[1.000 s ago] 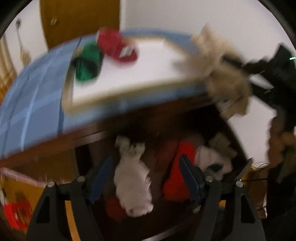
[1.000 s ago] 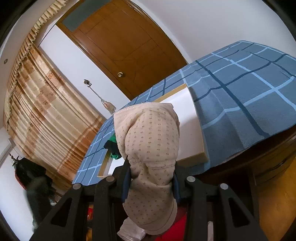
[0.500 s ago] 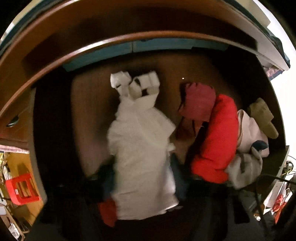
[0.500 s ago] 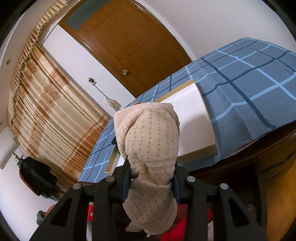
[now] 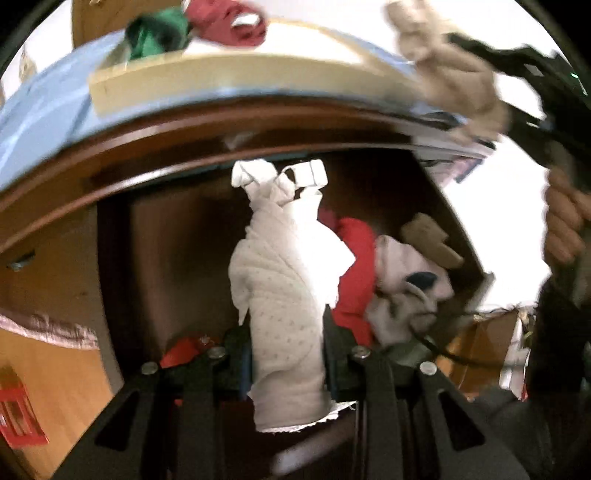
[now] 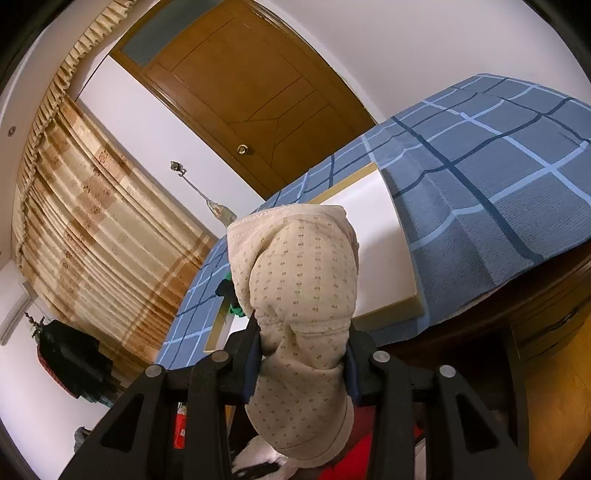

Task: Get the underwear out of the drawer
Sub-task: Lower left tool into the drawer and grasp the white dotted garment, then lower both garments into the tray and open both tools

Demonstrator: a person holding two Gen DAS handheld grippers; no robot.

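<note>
In the left wrist view the dark wooden drawer (image 5: 166, 240) stands pulled out under the table top. My left gripper (image 5: 288, 332) has its jaws closing, and both pads press on a white dotted piece of underwear (image 5: 284, 266) that stands up between them. Red underwear (image 5: 354, 266) and pale garments (image 5: 406, 280) lie at the drawer's right end. My right gripper (image 6: 301, 347) is shut on a beige dotted piece of underwear (image 6: 299, 280), held over the table edge. The same beige piece (image 5: 454, 77) shows at the upper right of the left wrist view.
A white board (image 6: 380, 258) lies on the blue checked tablecloth (image 6: 498, 177). Green underwear (image 5: 155, 33) and dark red underwear (image 5: 229, 22) rest on the board. A hand (image 5: 565, 221) grips the right tool. A wooden door (image 6: 251, 96) and curtains (image 6: 85, 206) stand behind the table.
My left gripper dropped into the drawer, closed around the white underwear and now tilts back up with it in its grip. The right gripper has kept still with the beige piece.
</note>
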